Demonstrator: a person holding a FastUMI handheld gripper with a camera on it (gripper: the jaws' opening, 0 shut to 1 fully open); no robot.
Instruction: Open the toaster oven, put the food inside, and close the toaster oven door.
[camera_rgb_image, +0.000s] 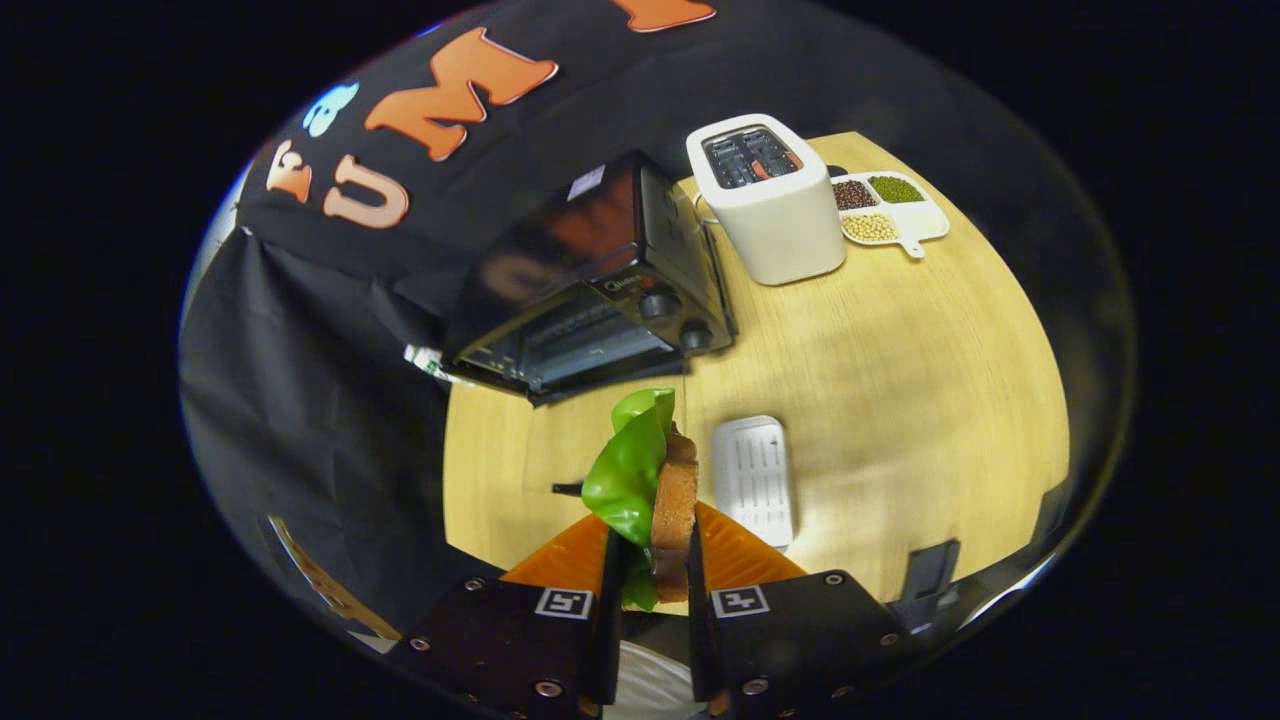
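Both tongs (652, 560) fingers clamp sandwich (650, 480) on edge — long axis toward toaster oven (590, 290), door down.

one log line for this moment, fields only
gripper: shut on sandwich | sandwich: lifted over table | toaster oven: ahead, door open | step: insert food

The tool (652, 570) has dark screwed blocks bearing square coded tags.

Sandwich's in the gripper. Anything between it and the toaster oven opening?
Nothing visible. The gripper is shut on the sandwich, and bare table lies between it and the toaster oven, whose door appears dropped open. The white tray sits off to the side.
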